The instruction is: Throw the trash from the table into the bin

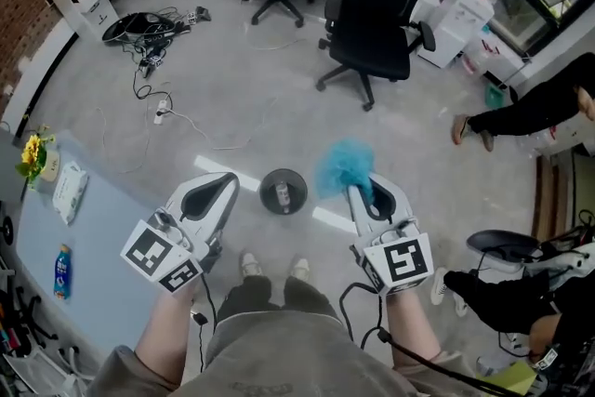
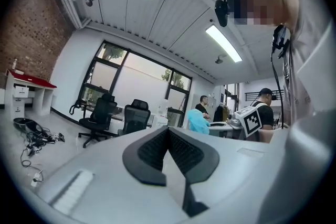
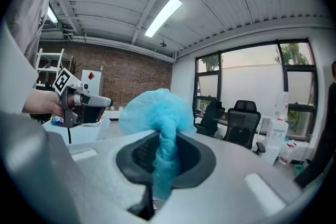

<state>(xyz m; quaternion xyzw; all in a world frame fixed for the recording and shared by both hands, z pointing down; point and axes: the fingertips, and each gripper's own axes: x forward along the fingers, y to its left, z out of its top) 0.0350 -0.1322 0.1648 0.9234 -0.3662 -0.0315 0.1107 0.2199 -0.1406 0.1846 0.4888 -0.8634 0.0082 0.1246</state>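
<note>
Blue trash wad (image 1: 342,168) pinched in right gripper (image 1: 359,189), centre frame.
Wad shows just right of round bin (image 1: 283,191) on floor; left gripper (image 1: 226,185) at bin's left, jaws pressed together, empty; surface (image 1: 102,228) at lower left.

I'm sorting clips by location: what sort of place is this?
Likely an office or lab workspace: black swivel chairs, a tangle of cables on the concrete floor, and tall glazed windows.

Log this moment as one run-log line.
left tongs: shut, empty | right tongs: shut on blue cap | bin: on floor ahead of feet
</note>
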